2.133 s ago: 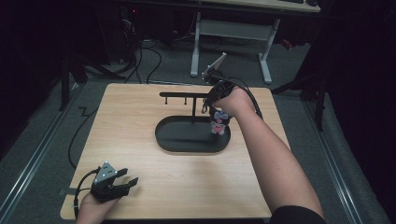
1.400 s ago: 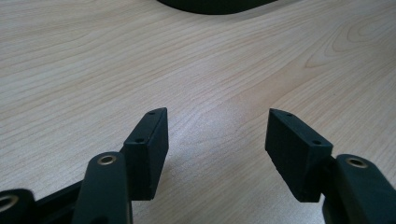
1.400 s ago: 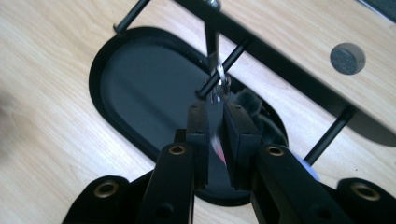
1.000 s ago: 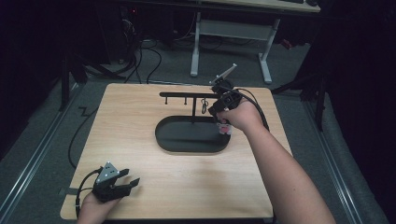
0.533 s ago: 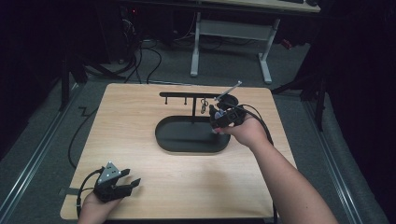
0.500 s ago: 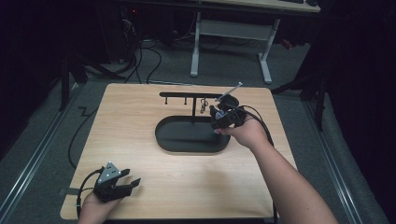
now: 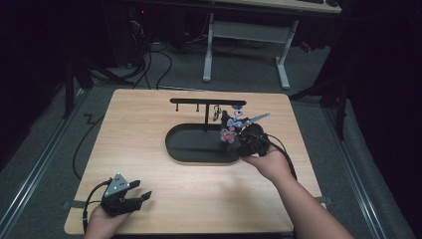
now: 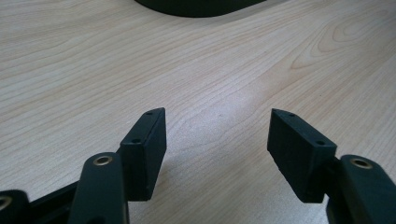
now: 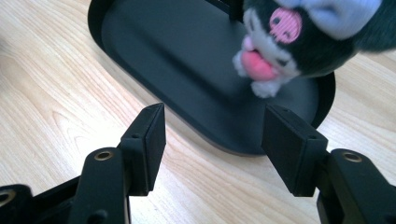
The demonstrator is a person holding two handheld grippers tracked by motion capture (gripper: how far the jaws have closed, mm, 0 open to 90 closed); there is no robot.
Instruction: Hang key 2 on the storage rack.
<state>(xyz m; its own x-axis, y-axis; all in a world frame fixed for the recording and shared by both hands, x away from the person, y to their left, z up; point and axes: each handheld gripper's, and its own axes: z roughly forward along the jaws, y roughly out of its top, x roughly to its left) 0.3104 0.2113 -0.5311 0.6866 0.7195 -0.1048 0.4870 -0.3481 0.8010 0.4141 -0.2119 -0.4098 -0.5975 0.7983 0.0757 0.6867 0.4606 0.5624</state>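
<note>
Stand (image 7: 207,105): T-bar over oval black base (image 7: 189,147); both long axes run left-right across table (image 7: 149,199).
Plush toy (image 9: 308,35): hanging over base's right end, face toward right gripper.
Right gripper (image 9: 212,135): jaws apart, empty, just beside base's rim.
Left gripper (image 8: 217,140): jaws apart, empty, near table's left corner.

Dark plush charm (image 9: 299,42) hanging over black oval base (image 9: 187,56)

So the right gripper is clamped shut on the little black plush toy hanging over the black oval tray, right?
Not quite. In the right gripper view, the right gripper is open, jaws apart and empty; the little black plush toy does hang over the black oval tray, beyond the jaws.
</note>
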